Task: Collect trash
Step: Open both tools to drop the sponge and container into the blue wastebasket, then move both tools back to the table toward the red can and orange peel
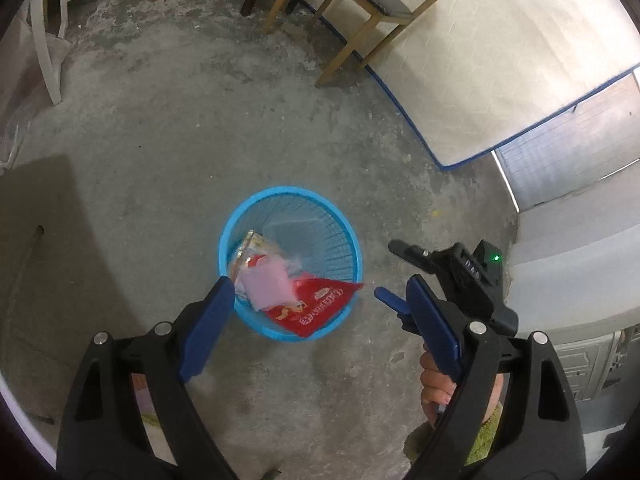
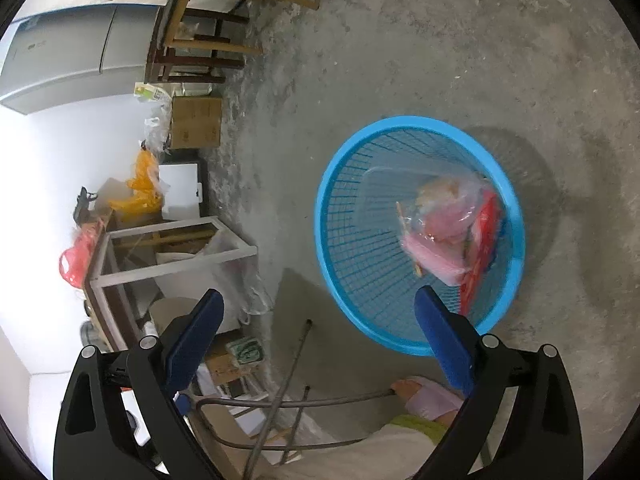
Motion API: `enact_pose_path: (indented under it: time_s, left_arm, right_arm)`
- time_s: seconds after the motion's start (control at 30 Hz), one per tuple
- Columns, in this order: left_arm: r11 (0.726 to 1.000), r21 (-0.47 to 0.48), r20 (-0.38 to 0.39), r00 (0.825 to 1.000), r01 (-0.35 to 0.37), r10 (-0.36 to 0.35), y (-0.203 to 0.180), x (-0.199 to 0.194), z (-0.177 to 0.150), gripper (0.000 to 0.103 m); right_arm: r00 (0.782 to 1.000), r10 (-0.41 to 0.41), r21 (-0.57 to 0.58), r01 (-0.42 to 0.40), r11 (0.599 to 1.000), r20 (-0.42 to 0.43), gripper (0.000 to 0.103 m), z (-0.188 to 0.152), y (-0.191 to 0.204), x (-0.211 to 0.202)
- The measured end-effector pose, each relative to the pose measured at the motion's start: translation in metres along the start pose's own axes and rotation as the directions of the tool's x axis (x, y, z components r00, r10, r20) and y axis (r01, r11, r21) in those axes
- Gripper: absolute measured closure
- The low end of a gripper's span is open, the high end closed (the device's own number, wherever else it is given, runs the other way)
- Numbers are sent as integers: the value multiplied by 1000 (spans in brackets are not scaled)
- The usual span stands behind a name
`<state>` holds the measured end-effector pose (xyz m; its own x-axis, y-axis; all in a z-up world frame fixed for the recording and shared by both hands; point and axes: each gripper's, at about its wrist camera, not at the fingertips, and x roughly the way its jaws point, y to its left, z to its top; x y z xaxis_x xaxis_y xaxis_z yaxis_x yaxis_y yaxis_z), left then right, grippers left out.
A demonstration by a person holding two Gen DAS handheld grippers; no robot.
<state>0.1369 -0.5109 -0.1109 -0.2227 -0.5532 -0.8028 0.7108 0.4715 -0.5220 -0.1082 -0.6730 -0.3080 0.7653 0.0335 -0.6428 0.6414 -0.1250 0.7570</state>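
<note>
Both grippers, left (image 1: pixel 320 304) and right (image 2: pixel 320 312), fingers spread, nothing pinched. Blue basket (image 1: pixel 256 204) on concrete floor (image 1: pixel 160 140), holding red wrapper (image 1: pixel 316 308) and pink bag (image 1: pixel 268 284).

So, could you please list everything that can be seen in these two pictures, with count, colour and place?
basket: one, blue mesh, on the concrete floor
wrappers: several, red, pink and clear, inside the basket
chairs: at least two, light wood and dark wood, far side of the floor
mattress: one, white with blue edge, lying beside the chairs
cardboard box: one, brown, by the wall
plastic bags: orange and red, among the clutter by the wall
metal rods: a few, grey, on the floor
left gripper: black, blue jaws open, empty, over the basket
right gripper: black, blue jaws open, empty, beside the basket
</note>
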Motion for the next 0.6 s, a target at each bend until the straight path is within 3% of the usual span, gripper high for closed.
enact_pose_path:
  time_s: [0.17, 0.3, 0.43, 0.6]
  left_arm:
    - [999, 1, 66, 997, 34, -34, 8, -44, -9, 20]
    - [999, 32, 132, 991, 27, -31, 11, -89, -24, 20]
    - [998, 57, 215, 977, -17, 4, 21, -142, -54, 20]
    - [996, 49, 322, 945, -70, 51, 43, -205, -100, 20]
  right_arm:
    - [999, -26, -69, 27, 997, 23, 10, -17, 11, -21]
    - [999, -19, -185, 28, 982, 50, 10, -37, 42, -46]
    - [999, -19, -361, 31, 932, 37, 10, -67, 96, -61]
    - [998, -29, -536, -8, 844, -60, 10, -115, 165, -51]
